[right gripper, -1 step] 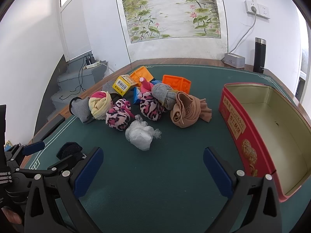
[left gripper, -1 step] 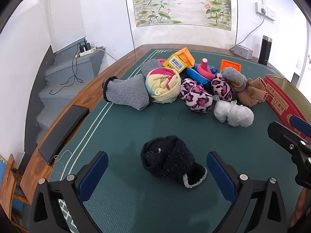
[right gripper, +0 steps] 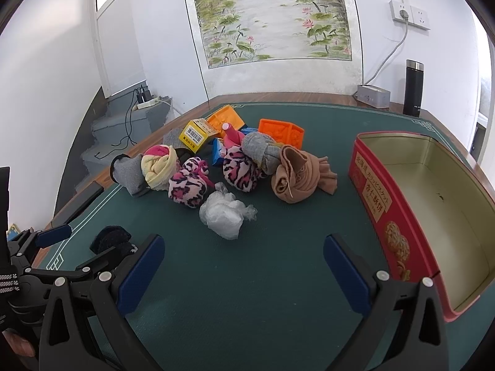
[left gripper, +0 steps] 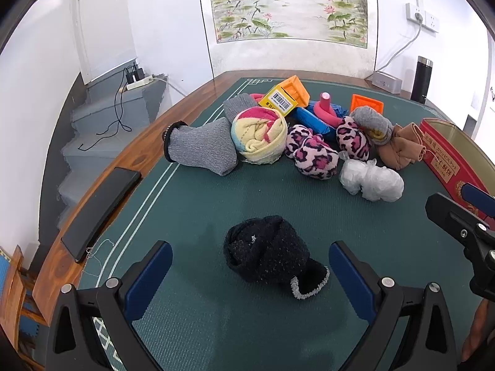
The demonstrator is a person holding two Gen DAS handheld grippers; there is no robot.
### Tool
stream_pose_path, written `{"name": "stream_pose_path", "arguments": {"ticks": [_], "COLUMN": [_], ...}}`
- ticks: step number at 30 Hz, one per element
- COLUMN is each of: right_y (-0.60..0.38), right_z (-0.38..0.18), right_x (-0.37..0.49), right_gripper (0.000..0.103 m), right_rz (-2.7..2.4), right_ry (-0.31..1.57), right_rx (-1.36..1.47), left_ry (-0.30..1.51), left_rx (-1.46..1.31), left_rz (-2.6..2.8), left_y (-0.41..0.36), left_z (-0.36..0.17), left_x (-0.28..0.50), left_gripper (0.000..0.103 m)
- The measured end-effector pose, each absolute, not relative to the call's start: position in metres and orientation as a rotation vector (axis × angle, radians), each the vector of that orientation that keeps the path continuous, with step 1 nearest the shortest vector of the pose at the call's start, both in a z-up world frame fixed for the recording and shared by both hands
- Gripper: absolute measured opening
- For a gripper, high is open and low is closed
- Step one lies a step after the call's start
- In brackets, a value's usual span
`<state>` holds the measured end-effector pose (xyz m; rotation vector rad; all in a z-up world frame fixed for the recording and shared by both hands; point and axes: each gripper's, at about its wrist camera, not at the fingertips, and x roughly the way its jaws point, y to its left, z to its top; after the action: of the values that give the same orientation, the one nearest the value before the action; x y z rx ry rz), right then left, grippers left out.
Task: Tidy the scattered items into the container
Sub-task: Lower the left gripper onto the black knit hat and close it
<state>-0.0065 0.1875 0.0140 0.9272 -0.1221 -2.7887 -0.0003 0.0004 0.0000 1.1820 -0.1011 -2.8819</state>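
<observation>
Nothing moved | left gripper (left gripper: 249, 273) jaws spread around black sock (left gripper: 269, 258) | right gripper (right gripper: 244, 264) jaws spread, empty

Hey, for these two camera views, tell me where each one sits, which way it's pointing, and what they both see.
Left wrist: rides the left gripper, looking forward over the green table mat at the rolled black sock between its open blue-padded fingers; the right gripper intrudes at right.
Right wrist: rides the right gripper, open over bare mat, facing the crumpled clear plastic bag and open red biscuit tin; the left gripper shows at left.
Shared: sock pile, plastic bag, tin, black sock, lotus painting.
</observation>
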Motion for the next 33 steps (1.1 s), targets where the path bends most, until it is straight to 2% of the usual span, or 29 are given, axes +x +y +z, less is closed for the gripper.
{"name": "stream_pose_path", "arguments": {"ticks": [15, 33], "right_y": [0.186, 0.187], "right_z": [0.011, 0.011], "right_x": [-0.009, -0.010], "right_gripper": [0.103, 0.103], "right_rz": [-2.782, -2.786], "right_ry": [-0.119, -0.118], "right_rx": [0.940, 0.947], "left_ry": [-0.129, 0.057], "left_rx": [1.191, 1.323], "left_rz": [-2.885, -2.952], "left_y": [0.003, -0.014], "left_z": [-0.003, -0.016], "left_x": [-0.001, -0.004], "left_gripper": [0.102, 0.102]}}
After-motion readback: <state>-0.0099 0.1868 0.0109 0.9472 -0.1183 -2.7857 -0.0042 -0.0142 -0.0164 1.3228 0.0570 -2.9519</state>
